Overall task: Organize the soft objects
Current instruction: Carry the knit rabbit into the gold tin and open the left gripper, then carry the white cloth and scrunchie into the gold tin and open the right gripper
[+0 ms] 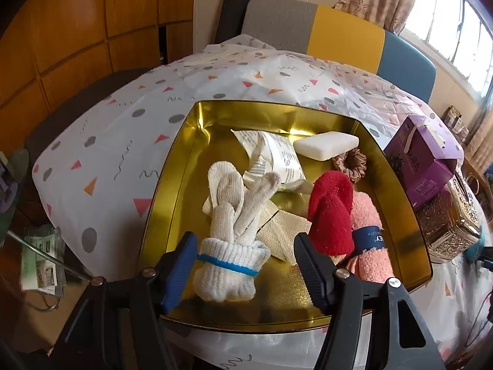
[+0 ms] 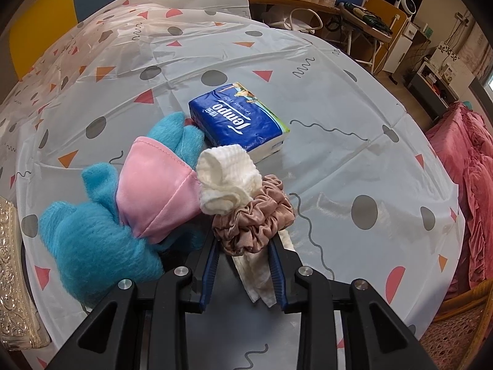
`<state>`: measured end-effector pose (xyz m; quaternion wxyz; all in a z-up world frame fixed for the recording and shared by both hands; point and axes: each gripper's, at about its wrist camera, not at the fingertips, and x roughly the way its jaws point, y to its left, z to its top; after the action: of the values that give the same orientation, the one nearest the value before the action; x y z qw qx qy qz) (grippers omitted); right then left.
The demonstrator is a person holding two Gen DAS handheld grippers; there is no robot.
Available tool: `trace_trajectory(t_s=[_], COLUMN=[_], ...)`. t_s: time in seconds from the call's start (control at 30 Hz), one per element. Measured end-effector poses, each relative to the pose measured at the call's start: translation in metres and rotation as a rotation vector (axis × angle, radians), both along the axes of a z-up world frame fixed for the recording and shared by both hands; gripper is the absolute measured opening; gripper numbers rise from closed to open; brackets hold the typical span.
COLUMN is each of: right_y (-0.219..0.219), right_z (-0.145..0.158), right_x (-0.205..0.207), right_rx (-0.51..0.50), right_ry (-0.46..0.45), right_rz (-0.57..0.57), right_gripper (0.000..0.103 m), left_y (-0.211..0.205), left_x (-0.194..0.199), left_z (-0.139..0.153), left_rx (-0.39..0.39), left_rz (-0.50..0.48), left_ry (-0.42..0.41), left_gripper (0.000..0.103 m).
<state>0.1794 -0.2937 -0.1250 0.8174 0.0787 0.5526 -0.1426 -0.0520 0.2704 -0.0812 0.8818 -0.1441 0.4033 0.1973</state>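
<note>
A bundle of white knitted gloves (image 1: 228, 265), tied with a blue rubber band, lies in the near part of a gold tin tray (image 1: 172, 185). My left gripper (image 1: 245, 243) is open around it, with a clear gap at the right pad. Farther in the tray lie a red fluffy sock (image 1: 331, 212), a pink towel (image 1: 369, 246) with a blue band, a beige cloth (image 1: 283, 231), a white packet (image 1: 274, 157), a white block (image 1: 326, 145) and a brown scrunchie (image 1: 351, 163). My right gripper (image 2: 243, 243) is shut on another brown scrunchie (image 2: 252, 219) wrapped round a white cloth (image 2: 225, 182).
A blue fluffy item with a pink satin piece (image 2: 154, 191) lies just left of the right gripper, and a blue tissue pack (image 2: 237, 120) beyond it. A purple box (image 1: 422, 160) sits on an ornate silver tin (image 1: 446, 225) right of the tray. Chairs stand behind the table.
</note>
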Motion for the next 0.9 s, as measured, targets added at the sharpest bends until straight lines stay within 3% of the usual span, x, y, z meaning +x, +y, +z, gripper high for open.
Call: trace_trajectory(t_s=[0.37, 0.67, 0.9], right_y=[-0.008, -0.012, 0.0], right_z=[0.008, 0.045, 0.05], right_x=[-0.006, -0.02, -0.014], right_rx=[0.075, 0.122, 0.143], right_ry=[-0.045, -0.261, -0.287], right_rz=[-0.045, -0.061, -0.001], right_gripper=[0.025, 0.022, 0.019], left_y=[-0.016, -0.024, -0.024], left_x=[0.0, 0.002, 0.001], left_z=[0.022, 0.027, 0.027], left_rx=[0.037, 0.039, 0.036], left_rz=[-0.046, -0.071, -0.072], left_ry=[-0.046, -0.059, -0.061], left_gripper=[0.068, 0.068, 0.068])
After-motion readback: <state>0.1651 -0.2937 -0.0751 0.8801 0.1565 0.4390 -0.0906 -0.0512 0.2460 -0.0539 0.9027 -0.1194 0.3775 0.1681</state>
